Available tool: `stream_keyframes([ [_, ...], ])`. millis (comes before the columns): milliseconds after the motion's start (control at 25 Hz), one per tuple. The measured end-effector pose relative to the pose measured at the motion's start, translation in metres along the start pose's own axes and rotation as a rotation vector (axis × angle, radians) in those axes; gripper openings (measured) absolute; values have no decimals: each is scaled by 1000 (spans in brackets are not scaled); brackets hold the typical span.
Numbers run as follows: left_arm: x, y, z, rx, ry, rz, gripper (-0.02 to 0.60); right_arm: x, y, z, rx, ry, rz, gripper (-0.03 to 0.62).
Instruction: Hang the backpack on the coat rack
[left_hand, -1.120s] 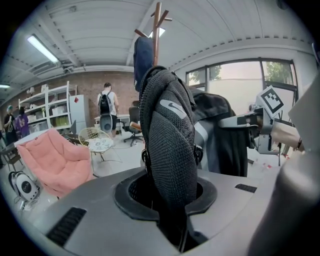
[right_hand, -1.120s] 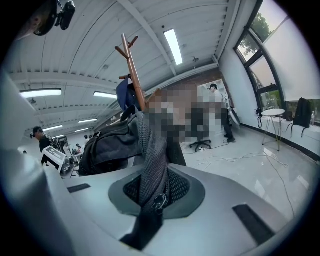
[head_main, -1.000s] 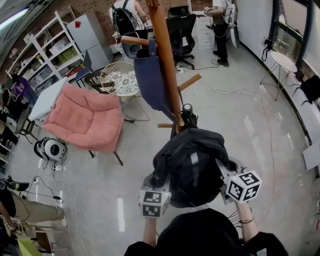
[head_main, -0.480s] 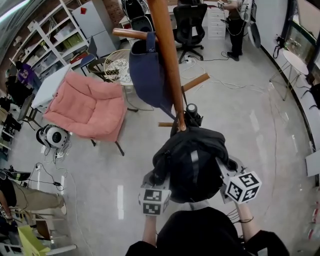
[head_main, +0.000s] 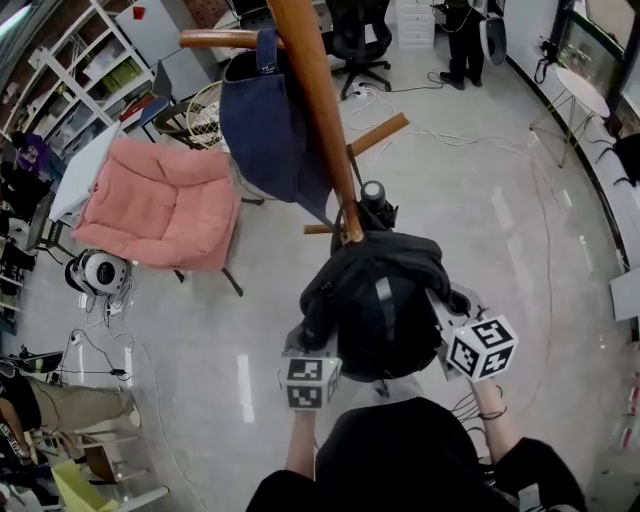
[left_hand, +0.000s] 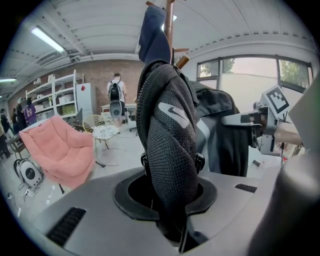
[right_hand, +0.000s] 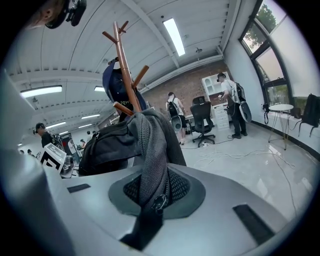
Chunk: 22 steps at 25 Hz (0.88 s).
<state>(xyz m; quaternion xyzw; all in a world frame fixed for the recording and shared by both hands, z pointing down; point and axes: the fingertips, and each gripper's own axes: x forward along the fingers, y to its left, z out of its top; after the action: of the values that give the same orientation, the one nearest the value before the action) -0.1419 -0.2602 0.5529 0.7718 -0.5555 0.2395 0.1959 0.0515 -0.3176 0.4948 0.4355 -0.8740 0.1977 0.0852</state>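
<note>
Floor: pale, glossy, reflecting the ceiling lights.

Standing on it:
- pink cushioned armchair at left, on dark legs
- round white-and-black device just beside the armchair, with loose cables near it
- wire-frame chair behind the armchair
- black office chair farther back
- white shelving along the left wall
- small white round table at right

A white cable trails across the middle. The wooden coat rack rises from the floor; its foot is hidden.
</note>
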Motion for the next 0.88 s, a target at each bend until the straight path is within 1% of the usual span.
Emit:
stream_keyframes([
  [320,18,5,-12,-22,37,1,91,13,-6,-12,-3,21,-10,30],
  [480,26,12,-20,-29,35,3,91,21,-6,-21,-7,22,-12,30],
  [680,39,18,-15,-22,27,11,91,31,-13,-18,-9,12,-13,30],
  [880,50,22,-19,-16,26,25,91,37,-17,-25,-14,1,-13,30],
])
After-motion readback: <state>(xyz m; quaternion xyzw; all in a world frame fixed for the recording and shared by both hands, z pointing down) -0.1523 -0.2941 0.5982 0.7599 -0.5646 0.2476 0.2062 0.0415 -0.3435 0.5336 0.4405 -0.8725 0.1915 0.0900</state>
